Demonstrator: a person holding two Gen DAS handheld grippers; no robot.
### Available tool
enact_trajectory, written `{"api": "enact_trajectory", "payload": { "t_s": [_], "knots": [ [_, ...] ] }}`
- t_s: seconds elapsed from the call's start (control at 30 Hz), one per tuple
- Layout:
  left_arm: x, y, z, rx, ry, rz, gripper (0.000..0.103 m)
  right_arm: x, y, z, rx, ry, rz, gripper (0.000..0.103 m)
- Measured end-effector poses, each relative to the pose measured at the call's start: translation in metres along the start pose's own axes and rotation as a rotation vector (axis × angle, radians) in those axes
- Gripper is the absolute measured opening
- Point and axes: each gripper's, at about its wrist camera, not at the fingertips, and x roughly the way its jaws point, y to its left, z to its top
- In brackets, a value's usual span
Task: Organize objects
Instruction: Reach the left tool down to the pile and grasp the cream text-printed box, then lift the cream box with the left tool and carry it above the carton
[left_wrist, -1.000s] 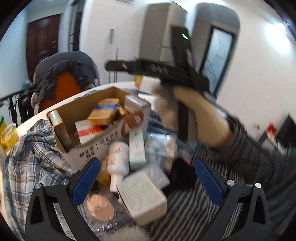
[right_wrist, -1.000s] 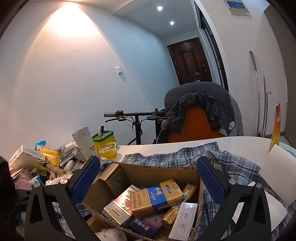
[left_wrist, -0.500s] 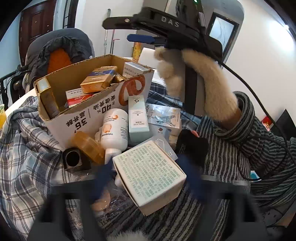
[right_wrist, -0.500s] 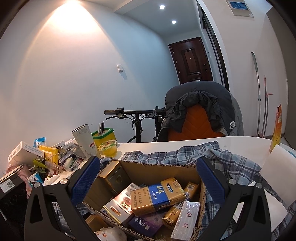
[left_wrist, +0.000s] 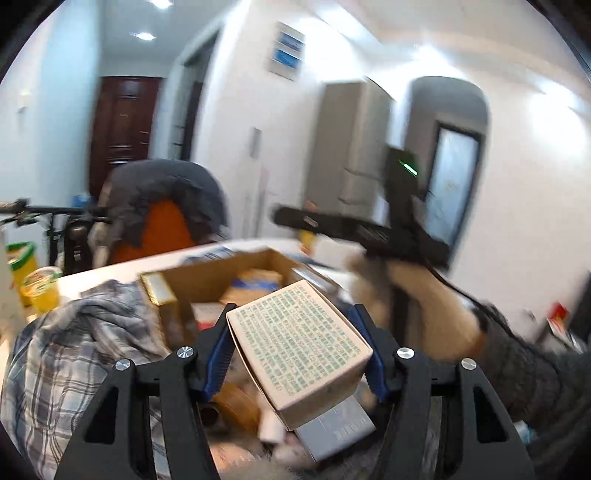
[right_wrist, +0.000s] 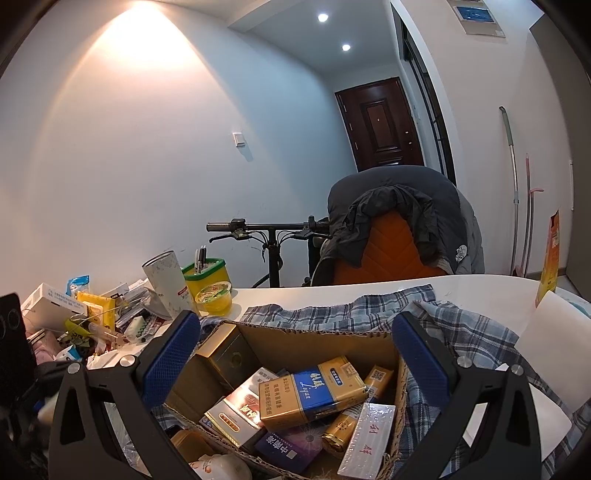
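Note:
My left gripper is shut on a white box with green print, lifted and tilted in front of the open cardboard box. Beneath it lie a grey flat pack and an amber jar. My right gripper stands open over the same cardboard box, nothing between its blue pads. Inside lie a blue and gold carton, a gold tin and several other packs. A person's hand holds the right gripper's black body to the right of the box.
A plaid shirt lies under and around the box on the white table. A yellow pen cup, a white tumbler and loose packets crowd the left. A jacket-draped orange chair and a bike stand behind.
The left gripper closed from wide open onto the white printed box and lifted it off the pile, tilting upward. The right gripper has stayed over the cardboard box.

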Motion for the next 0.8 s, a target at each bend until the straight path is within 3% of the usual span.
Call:
{"api": "enact_trajectory", "payload": {
  "t_s": [0.2, 0.27, 0.33, 0.47, 0.8],
  "knots": [
    [-0.003, -0.001, 0.011, -0.074, -0.155, 0.181, 0.063, -0.001, 0.0, 0.001, -0.007, -0.011, -0.004, 0.103],
    [0.005, -0.001, 0.012, -0.086, -0.152, 0.274, 0.063, -0.002, 0.001, 0.001, -0.01, -0.017, -0.004, 0.103],
    [0.019, 0.003, 0.009, -0.085, -0.091, 0.333, 0.063, -0.004, 0.001, 0.001, -0.016, -0.026, -0.005, 0.103],
    [0.04, 0.008, 0.002, -0.091, -0.007, 0.348, 0.063, -0.007, 0.004, 0.001, -0.031, -0.044, -0.004, 0.103],
    [0.039, -0.002, -0.003, -0.056, -0.028, 0.365, 0.063, -0.014, 0.016, 0.003, -0.106, -0.073, -0.021, 0.103]
  ]
}}
